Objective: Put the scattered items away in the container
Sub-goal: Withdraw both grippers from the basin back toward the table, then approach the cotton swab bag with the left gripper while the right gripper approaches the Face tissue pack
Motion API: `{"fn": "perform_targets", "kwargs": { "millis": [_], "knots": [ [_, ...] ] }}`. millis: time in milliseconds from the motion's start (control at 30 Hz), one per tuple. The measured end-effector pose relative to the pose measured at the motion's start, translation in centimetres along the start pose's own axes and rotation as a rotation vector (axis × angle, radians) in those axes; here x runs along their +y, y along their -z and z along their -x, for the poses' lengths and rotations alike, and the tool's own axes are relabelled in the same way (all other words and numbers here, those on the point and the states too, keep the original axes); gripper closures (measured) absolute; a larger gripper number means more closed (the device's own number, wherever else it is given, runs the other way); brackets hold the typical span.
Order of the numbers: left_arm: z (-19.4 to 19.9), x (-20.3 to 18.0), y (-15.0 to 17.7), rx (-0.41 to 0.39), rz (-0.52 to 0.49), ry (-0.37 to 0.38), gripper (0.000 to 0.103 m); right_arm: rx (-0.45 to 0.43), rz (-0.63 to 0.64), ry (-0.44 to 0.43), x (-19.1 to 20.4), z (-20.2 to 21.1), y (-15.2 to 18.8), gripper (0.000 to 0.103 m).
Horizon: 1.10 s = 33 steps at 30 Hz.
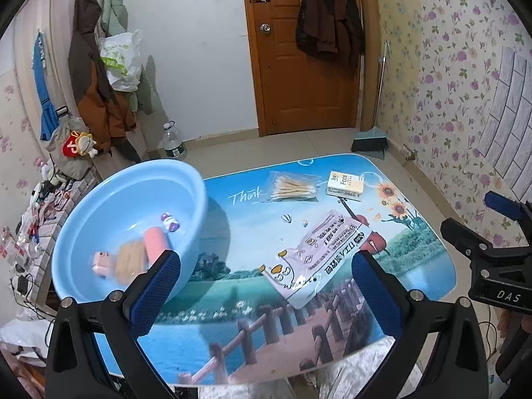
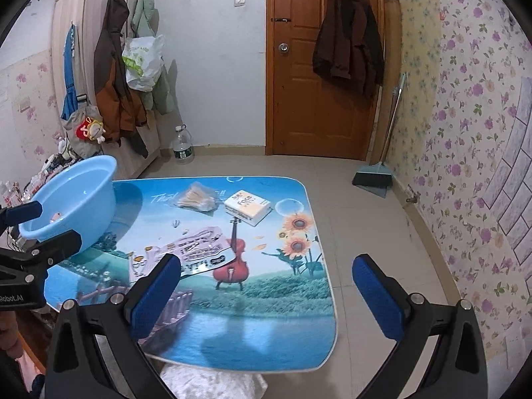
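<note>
I am holding both grippers over a picture-printed worktop (image 1: 232,299) with a blue basin at its left edge.

My left gripper (image 1: 266,292) and right gripper (image 2: 266,292) are hovering with jaws spread wide, gripping nothing. The round, smooth plastic basin (image 1: 99,199) is already holding a pink cylinder (image 1: 156,242), a small pink box (image 1: 101,262), a tan bundle (image 1: 131,259) and a tiny purple-and-white piece (image 1: 169,222). Still lying on the glossy worktop are a flat printed pouch (image 1: 319,252) nearest me, a clear bag of cotton swabs (image 1: 292,187) and a boxy tissue pack (image 1: 344,186) side by side beyond it. Nothing is lying between the jaws and the pouch. A broom (image 2: 374,176) is leaning by the wooden door (image 2: 319,116).
</note>
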<state>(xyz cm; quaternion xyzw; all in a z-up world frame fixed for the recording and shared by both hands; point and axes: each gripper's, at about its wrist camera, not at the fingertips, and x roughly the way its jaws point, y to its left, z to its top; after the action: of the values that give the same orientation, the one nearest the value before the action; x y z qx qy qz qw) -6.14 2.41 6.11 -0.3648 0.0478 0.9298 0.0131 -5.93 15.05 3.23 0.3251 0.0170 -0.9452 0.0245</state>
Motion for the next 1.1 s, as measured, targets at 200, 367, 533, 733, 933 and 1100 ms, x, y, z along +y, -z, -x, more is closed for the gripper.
{"fn": "perform_targets", "kwargs": {
  "millis": [200, 367, 533, 733, 933, 1100],
  "knots": [
    [-2.7, -1.3, -1.2, 0.025, -0.019, 0.013, 0.0, 0.035, 0.011, 0.019, -1.2, -3.1, -0.8, 0.0],
    [-5.5, -2.2, -2.2, 0.056, -0.037, 0.021, 0.0, 0.058, 0.036, 0.015, -1.9, -5.9, -1.5, 0.0],
    [-8.2, -2.9, -3.4, 0.075, -0.055, 0.026, 0.0, 0.072, 0.071, 0.005, -2.3, -8.5, -2.6, 0.0],
    [-11.1, -3.3, -4.6, 0.091, -0.061, 0.028, 0.0, 0.091, 0.107, -0.006, -2.5, -11.6, -3.6, 0.0],
    [-14.1, -3.6, -4.9, 0.134, -0.068, 0.042, 0.0, 0.117, 0.156, -0.016, -2.1, -14.4, -3.9, 0.0],
    [-16.0, -3.3, -5.4, 0.16, -0.057, 0.05, 0.0, 0.151, 0.147, -0.068, -2.7, -16.6, -4.2, 0.0]
  ]
}}
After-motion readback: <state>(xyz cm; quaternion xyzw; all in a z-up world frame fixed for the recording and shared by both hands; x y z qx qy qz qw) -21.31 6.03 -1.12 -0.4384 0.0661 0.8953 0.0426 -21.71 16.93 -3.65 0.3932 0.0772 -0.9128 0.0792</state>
